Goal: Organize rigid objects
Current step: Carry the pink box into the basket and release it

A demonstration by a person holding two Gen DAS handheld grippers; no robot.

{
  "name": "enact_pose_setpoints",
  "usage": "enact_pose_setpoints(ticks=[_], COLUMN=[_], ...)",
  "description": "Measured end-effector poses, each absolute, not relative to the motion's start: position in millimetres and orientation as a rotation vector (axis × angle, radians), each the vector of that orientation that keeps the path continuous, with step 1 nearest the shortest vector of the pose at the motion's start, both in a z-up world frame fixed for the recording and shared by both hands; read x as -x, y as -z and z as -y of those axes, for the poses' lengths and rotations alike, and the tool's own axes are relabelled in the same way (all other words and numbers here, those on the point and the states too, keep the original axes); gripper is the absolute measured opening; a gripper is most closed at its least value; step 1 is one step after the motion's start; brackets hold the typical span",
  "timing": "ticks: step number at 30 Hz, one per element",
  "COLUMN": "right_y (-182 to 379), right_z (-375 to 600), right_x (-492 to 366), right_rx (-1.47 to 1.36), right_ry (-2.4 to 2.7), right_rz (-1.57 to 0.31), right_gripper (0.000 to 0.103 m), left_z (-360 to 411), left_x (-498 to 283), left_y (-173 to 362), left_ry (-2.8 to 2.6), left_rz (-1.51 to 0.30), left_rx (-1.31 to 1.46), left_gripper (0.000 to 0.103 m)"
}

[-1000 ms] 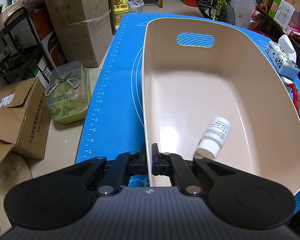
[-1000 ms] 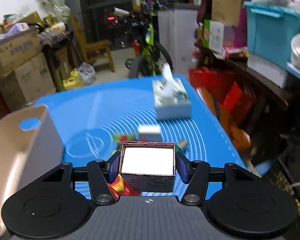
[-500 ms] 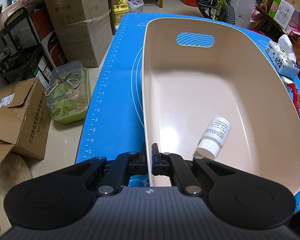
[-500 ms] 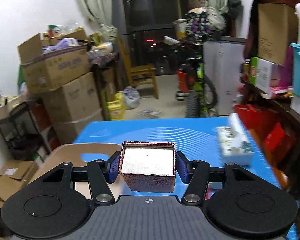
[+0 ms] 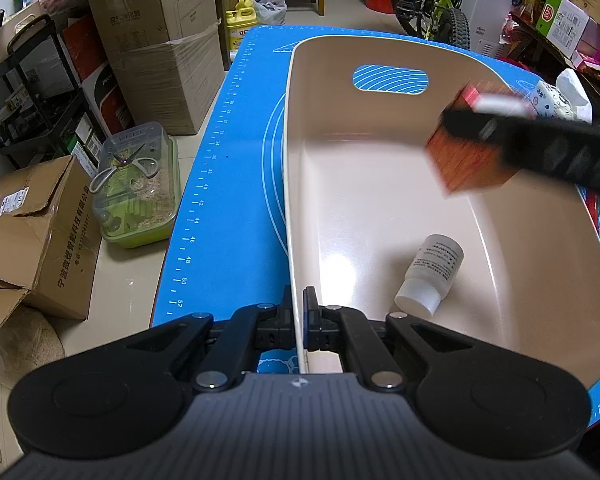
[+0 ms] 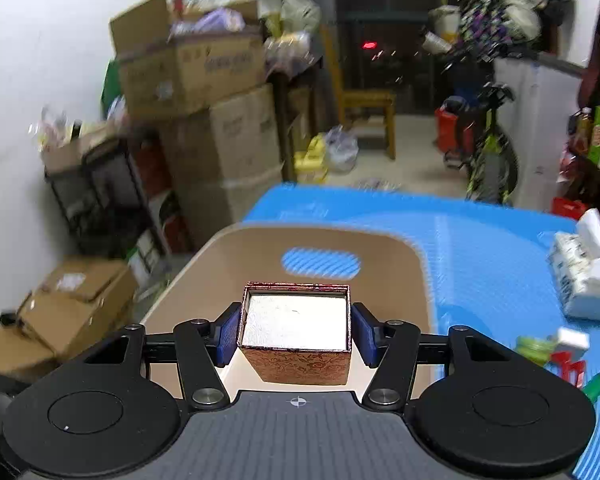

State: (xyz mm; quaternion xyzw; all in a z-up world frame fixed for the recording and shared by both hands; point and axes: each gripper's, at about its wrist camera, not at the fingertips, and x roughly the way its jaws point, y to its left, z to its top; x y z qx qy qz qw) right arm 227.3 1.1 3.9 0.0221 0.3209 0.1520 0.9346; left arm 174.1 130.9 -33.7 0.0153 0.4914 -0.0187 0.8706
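Observation:
A beige basket (image 5: 380, 184) with a handle slot stands on the blue mat (image 5: 228, 184). My left gripper (image 5: 299, 318) is shut on the basket's near left wall. A white pill bottle (image 5: 432, 276) lies on its side on the basket floor. My right gripper (image 6: 296, 330) is shut on a small red patterned box (image 6: 296, 332) with a silvery top, held in the air over the basket (image 6: 204, 268). In the left wrist view that box (image 5: 466, 164) and the right gripper (image 5: 476, 120) show blurred over the basket's right rim.
A tissue box (image 6: 584, 276) stands on the mat to the right, with small green, white and red items (image 6: 556, 352) nearer. Cardboard boxes (image 5: 156, 40), a black rack (image 5: 16, 92) and a clear bin (image 5: 136, 192) crowd the floor left of the table.
My right gripper has carried the red box leftward from above the mat's right side to above the basket. The left gripper and basket have not moved.

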Motion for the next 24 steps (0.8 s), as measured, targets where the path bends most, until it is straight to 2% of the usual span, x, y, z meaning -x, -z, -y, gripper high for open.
enact_pose_setpoints(ticks=[6,13,16,18,24], right_y=[24,28,29,28,12], right_z=[-23,-29,-27,-23,4], right_x=[-229,-241,-240,-239,-231], right_rx=[0.031,0.041,0.028,0.01,-0.072], right_ry=[-0.344,-0.351,-0.351,-0.348,-0.346], right_rz=[-0.773,-0.875,-0.873,-0.869,-0.787], right_gripper=[0.061,0.061,0.061,0.066,0.07], left_z=[-131,-130,-130,-131,-131], left_x=[-174,-174,-174,-174,-173], left_y=[34,35,36,36,36], left_ry=[0.038,0.037,0.038,0.037,0.038], left_rz=[-1.027,-1.026,-1.027,-1.026,-1.027], left_rx=[-0.036,-0.038,-0.036,-0.039,-0.036], left_gripper=[0.005,0.005,0.005,0.005,0.005])
